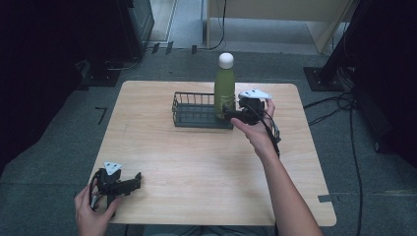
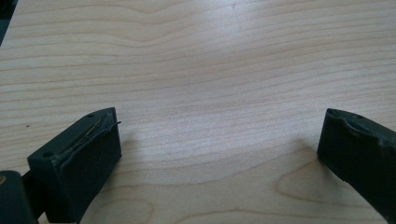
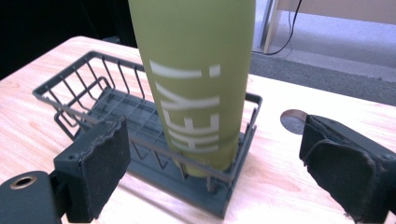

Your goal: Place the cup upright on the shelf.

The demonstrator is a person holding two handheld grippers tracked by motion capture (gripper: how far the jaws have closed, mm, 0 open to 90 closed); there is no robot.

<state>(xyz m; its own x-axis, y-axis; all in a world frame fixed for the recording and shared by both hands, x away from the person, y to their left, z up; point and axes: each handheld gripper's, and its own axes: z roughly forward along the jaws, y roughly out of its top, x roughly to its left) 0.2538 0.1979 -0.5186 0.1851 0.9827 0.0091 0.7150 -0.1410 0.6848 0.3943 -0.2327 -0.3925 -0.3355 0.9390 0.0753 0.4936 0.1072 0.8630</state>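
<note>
The light wooden table (image 1: 196, 162) stands on grey floor (image 1: 54, 162). A dark wire basket (image 1: 196, 110) rests on its far half.

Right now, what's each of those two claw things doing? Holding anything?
Left gripper: open, holding nothing, low over the table.
Right gripper: open, pads clear of the green bottle standing in the wire basket.

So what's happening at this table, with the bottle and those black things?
A person holds a claw in each hand. The right claw is open beside a green bottle that stands upright in one end of a dark wire basket; its pads do not touch the bottle. The left claw rests open on the wooden table, away from both.
</note>
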